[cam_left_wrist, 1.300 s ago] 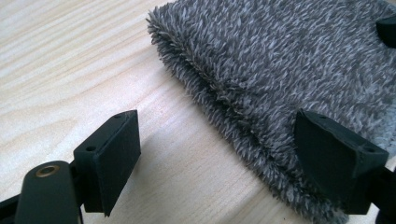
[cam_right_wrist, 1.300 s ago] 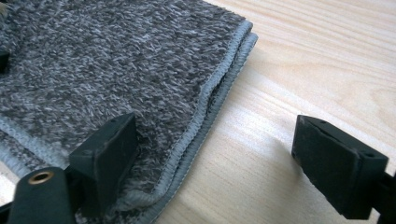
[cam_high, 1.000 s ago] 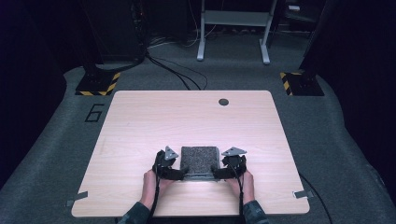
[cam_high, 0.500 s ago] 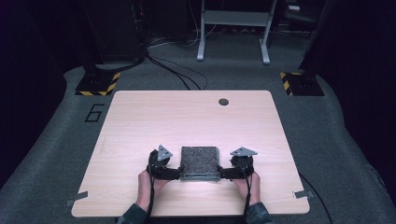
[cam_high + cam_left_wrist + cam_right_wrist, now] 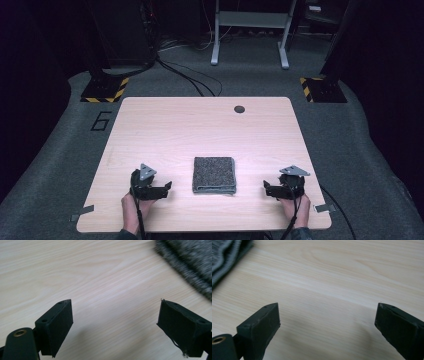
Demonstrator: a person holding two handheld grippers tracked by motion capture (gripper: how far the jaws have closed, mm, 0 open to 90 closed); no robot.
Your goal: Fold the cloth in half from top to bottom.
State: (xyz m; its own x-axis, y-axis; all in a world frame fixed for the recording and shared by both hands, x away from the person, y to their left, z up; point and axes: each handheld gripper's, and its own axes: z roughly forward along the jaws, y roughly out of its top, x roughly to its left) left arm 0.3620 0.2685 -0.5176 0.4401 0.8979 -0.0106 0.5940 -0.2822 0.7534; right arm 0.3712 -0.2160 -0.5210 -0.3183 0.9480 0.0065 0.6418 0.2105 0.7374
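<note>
Folded grey cloth (image 5: 214, 174) lies flat on wooden surface (image 5: 200, 125), near front edge, between both grippers, touching neither. Left gripper (image 5: 167, 187) well left of cloth, fingers (image 5: 56, 325) spread wide, nothing between them, bare wood beneath. Right gripper (image 5: 266, 187) well right of cloth, fingers (image 5: 260, 325) likewise released and empty. Cloth edge at upper right corner of left gripper view (image 5: 190, 262), upper left corner of right gripper view (image 5: 225, 255).

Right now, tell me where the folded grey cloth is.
In the high view the folded grey cloth lies flat on the table, near its front edge, between the left gripper and the right gripper, touching neither.
</note>
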